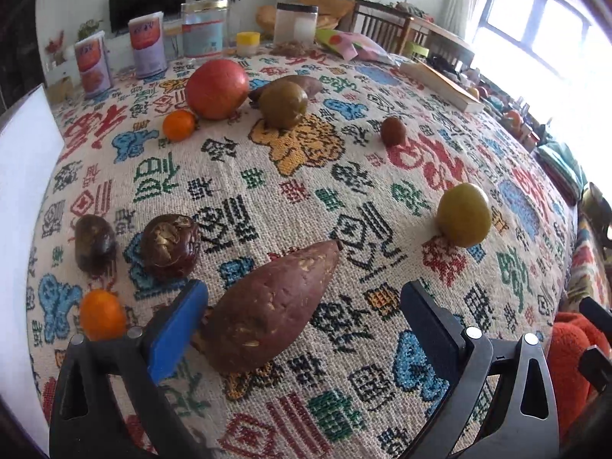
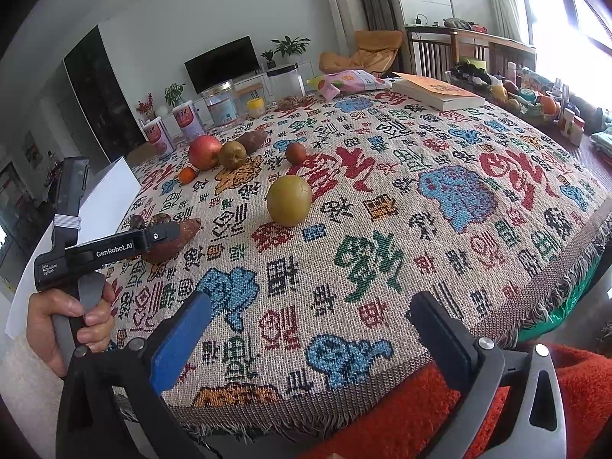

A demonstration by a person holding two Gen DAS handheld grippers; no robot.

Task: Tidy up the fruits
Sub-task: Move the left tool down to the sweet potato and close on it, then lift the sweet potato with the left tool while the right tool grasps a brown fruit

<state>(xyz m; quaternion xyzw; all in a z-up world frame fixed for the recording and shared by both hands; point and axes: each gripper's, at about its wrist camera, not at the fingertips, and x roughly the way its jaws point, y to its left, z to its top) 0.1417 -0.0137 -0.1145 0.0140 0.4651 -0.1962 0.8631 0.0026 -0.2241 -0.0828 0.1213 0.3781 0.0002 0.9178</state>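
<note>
My left gripper point(image 1: 304, 306) is open, its jaws on either side of a sweet potato point(image 1: 267, 306) that lies on the patterned tablecloth point(image 1: 344, 176); the left finger nearly touches it. To its left lie two dark brown fruits point(image 1: 168, 246) and a small orange point(image 1: 102, 314). A green-yellow pear point(image 1: 463, 215) sits to the right. At the back are a red apple point(image 1: 217, 88), a second pear point(image 1: 284, 104), a second sweet potato point(image 1: 306, 83), a small orange point(image 1: 178, 125) and a brown fruit point(image 1: 393, 131). My right gripper point(image 2: 310, 329) is open and empty over the table's near edge, the pear point(image 2: 288, 200) well ahead of it.
Cans point(image 1: 91, 63), a glass jar point(image 1: 204, 26), a yellow-lidded pot point(image 1: 248, 43) and a clear container point(image 1: 296, 23) line the far edge. A book point(image 1: 440, 84) lies far right. A white board point(image 1: 23, 199) stands at the left. A hand holds the left gripper's handle point(image 2: 72, 306).
</note>
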